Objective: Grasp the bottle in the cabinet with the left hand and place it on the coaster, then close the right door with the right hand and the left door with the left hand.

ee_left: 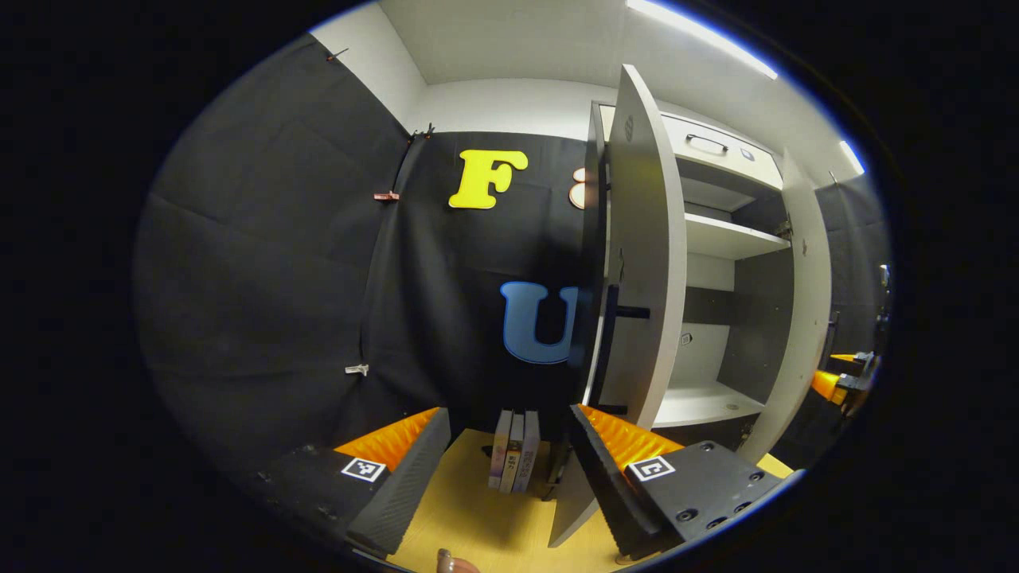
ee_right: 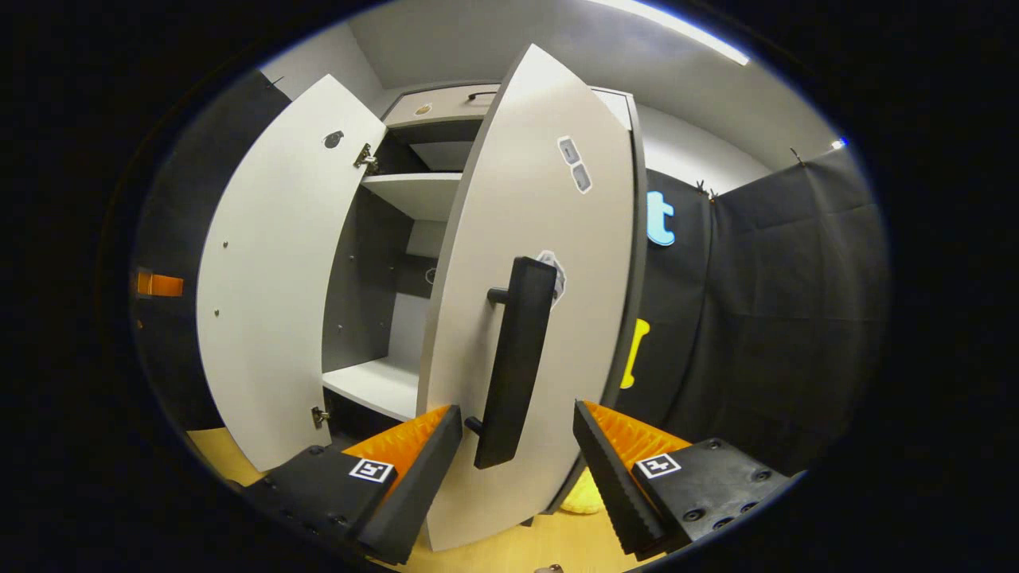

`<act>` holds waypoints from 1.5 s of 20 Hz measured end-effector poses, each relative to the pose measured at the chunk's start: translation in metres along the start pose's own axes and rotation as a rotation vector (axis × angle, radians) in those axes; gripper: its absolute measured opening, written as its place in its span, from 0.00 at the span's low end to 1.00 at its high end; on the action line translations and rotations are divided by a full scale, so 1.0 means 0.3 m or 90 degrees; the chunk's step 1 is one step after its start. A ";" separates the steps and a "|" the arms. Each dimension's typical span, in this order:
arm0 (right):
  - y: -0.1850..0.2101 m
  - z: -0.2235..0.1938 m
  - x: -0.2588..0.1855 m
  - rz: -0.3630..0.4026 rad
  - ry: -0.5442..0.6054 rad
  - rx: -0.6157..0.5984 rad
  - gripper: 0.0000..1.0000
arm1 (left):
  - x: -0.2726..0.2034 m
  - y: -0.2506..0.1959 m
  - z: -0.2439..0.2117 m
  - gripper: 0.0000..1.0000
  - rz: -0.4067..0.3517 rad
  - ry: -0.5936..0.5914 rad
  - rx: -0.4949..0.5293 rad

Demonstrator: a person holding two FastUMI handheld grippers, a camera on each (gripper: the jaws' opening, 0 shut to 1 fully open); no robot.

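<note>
In the left gripper view my left gripper (ee_left: 509, 414) is open and holds nothing. The cabinet's left door (ee_left: 649, 255) stands ajar just beyond its right finger, black handle (ee_left: 613, 334) towards me. Past it are bare white shelves (ee_left: 732, 239) and the right door (ee_left: 806, 302). In the right gripper view my right gripper (ee_right: 517, 410) is open, its fingers on either side of the lower end of the right door's black handle (ee_right: 517, 358) without touching it. That right door (ee_right: 549, 239) is partly swung in. The left door (ee_right: 263, 302) stands wide open.
Several books (ee_left: 513, 460) stand upright on the yellow wooden tabletop (ee_left: 478, 517) between my left fingers. The right gripper's orange body (ee_left: 836, 383) shows at the far right. Something yellow (ee_right: 585, 493) lies on the tabletop under the right door. A drawer front (ee_left: 716, 145) tops the cabinet.
</note>
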State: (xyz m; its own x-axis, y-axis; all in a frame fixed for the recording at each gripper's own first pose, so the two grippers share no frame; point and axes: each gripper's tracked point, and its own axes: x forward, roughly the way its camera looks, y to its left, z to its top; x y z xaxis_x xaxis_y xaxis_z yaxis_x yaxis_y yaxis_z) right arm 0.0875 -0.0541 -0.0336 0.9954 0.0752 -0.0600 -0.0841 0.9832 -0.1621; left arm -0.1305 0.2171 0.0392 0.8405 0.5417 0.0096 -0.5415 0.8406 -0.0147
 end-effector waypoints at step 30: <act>-0.116 -0.036 -0.115 -0.046 0.039 0.016 0.98 | 0.135 -0.336 -0.048 0.92 -0.160 0.019 0.001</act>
State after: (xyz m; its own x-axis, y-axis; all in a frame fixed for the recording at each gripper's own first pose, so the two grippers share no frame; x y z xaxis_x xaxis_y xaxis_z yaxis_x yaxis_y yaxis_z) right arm 0.0556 -0.0928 -0.0366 0.9940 -0.0061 -0.1091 -0.0097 0.9895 -0.1442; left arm -0.0416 0.1543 0.0266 0.9491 0.3147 -0.0165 -0.3149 0.9490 -0.0142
